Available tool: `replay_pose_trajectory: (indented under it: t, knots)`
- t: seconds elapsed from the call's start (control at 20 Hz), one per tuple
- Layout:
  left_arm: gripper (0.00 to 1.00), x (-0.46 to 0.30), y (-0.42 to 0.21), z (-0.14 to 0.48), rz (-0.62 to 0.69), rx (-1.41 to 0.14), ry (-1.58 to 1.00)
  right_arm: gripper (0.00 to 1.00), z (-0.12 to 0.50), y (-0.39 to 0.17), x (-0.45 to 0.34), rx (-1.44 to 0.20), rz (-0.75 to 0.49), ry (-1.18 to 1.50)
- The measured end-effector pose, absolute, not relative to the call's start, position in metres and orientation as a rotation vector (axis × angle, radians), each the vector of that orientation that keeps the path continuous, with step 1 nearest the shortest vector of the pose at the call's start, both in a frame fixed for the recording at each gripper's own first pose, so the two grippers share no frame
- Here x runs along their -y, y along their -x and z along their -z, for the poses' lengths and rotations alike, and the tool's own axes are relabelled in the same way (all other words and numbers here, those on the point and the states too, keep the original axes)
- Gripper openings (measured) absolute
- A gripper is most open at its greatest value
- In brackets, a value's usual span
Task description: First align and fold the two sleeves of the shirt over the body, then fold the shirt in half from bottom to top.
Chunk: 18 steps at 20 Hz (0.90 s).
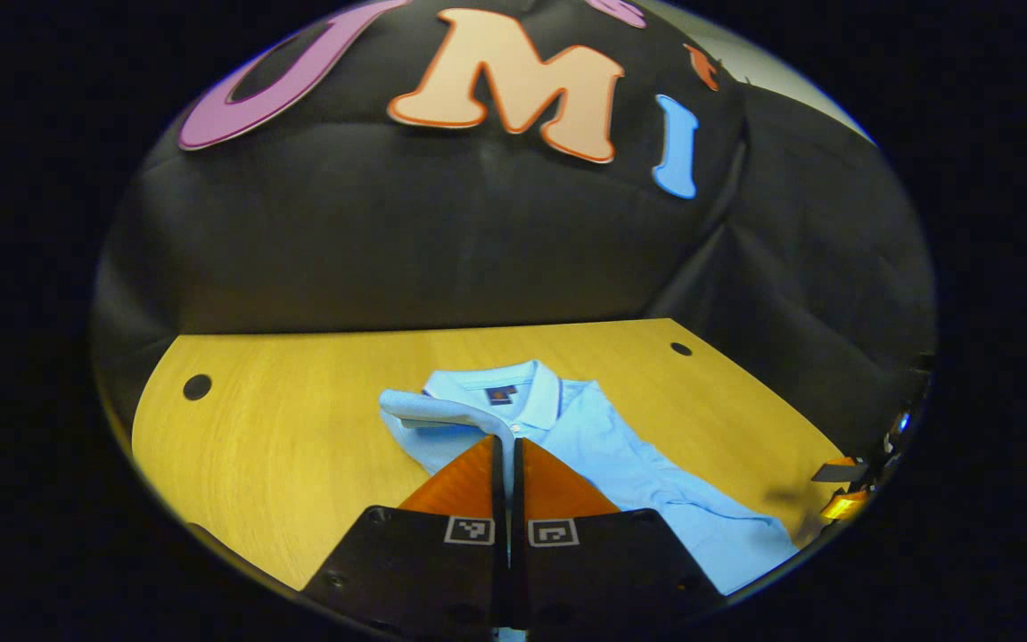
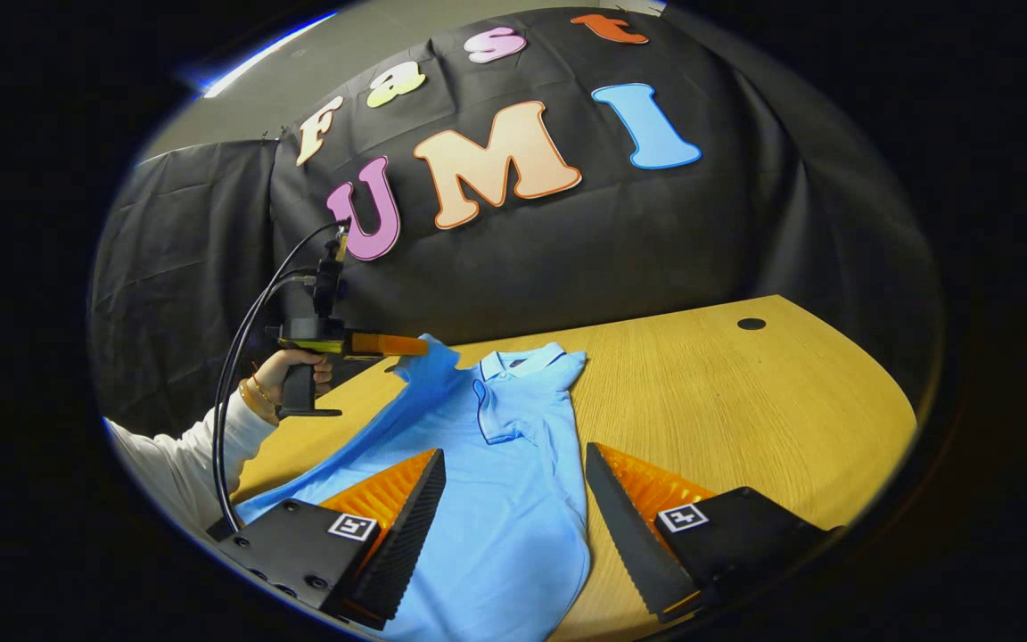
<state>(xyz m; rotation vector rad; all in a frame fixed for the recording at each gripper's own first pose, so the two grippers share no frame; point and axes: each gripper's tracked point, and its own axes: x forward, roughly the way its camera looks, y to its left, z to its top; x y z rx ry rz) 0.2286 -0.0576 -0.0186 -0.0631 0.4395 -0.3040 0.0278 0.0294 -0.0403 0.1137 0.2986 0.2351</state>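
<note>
Blue shirt (image 2: 513, 464) | left hand-held gripper (image 1: 506, 441) pinching sleeve (image 1: 442, 412) | label unreadable

Shirt (image 2: 513, 464) flat on table (image 2: 745, 401), collar (image 2: 522, 361) at far end.
Left gripper (image 2: 420, 346) at far left, lifting sleeve (image 2: 429, 370); right gripper (image 2: 513, 499) near, over hem.

Setting: a staged recording booth, not a lived-in room. Indicators: black cloth (image 2: 567, 259) hangs as a backdrop behind and to both sides of the wooden worktop (image 2: 772, 401), creased and draped rather than fixed as a wall. A plain pale wall (image 2: 237, 98) is visible above the cloth's upper edge. The worktop carries round cable holes (image 2: 751, 324) typical of an office desk. Cables (image 2: 242, 357) run from a handheld device gripped by a person's hand (image 2: 286, 370)
</note>
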Motion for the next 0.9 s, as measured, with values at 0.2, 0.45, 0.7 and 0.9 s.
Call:
replay_pose_trajectory:
  t: [0.2, 0.45, 0.7, 0.9]
  knots:
    - [0.0, 0.111, -0.225, 0.024, 0.395, -0.451, -0.048, 0.98, 0.041, -0.028, -0.031, -0.298, -0.241, -0.114]
    - [0.0, 0.145, -0.219, 0.049, 0.429, -0.499, -0.176, 0.98, 0.041, -0.025, -0.035, -0.298, -0.25, -0.123]
    - [0.12, 0.176, -0.197, 0.061, 0.518, -0.526, -0.177, 0.98, 0.044, -0.023, -0.04, -0.305, -0.262, -0.125]
    - [0.77, 0.17, -0.175, 0.053, 0.501, -0.484, -0.197, 0.98, 0.049, -0.016, -0.046, -0.32, -0.271, -0.125]
